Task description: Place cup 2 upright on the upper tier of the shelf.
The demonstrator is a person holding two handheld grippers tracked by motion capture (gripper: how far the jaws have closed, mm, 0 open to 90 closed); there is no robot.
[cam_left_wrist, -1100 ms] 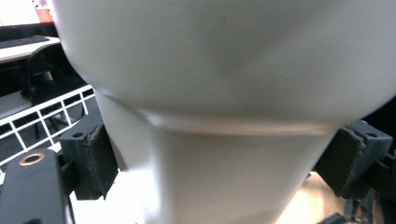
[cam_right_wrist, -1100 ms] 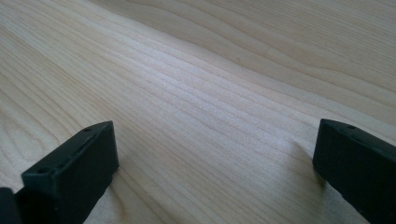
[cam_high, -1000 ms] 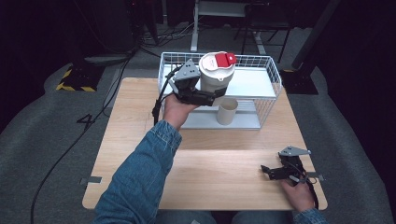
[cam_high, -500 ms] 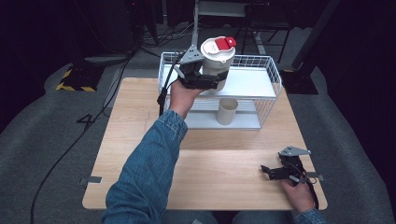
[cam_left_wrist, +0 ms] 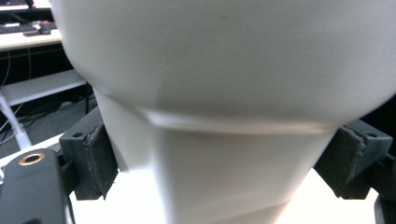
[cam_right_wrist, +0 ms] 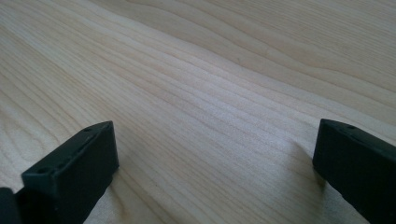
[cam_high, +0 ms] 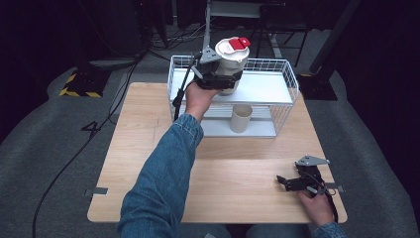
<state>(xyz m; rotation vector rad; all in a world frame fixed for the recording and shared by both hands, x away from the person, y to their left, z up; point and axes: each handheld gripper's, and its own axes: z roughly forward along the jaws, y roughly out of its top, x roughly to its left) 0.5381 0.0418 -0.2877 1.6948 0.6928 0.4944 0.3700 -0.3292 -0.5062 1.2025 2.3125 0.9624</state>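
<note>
My left gripper [cam_high: 224, 78] is shut on a white lidded cup [cam_high: 232, 61] with a red tab on its lid, held upright above the top shelf of a white wire rack [cam_high: 257, 89]. In the left gripper view the cup's pale body [cam_left_wrist: 219, 140] stands between the two black pads [cam_left_wrist: 98, 158], which press on its narrow lower part. A plain beige cup [cam_high: 240, 118] stands on the rack's lower shelf. Near the table's front right corner my right gripper [cam_high: 283, 182] rests in a hand; its jaws stand wide apart over bare wood [cam_right_wrist: 210, 116].
The wooden table [cam_high: 148, 148] has room at its middle and left. The rack stands at the table's back edge. A black cable [cam_high: 181, 94] hangs from the left gripper. Dark floor and cables lie beyond the table.
My left hand has carried the lidded cup farther back and to the right, from the rack's front left to over its top shelf. The right gripper has stayed where it was.
</note>
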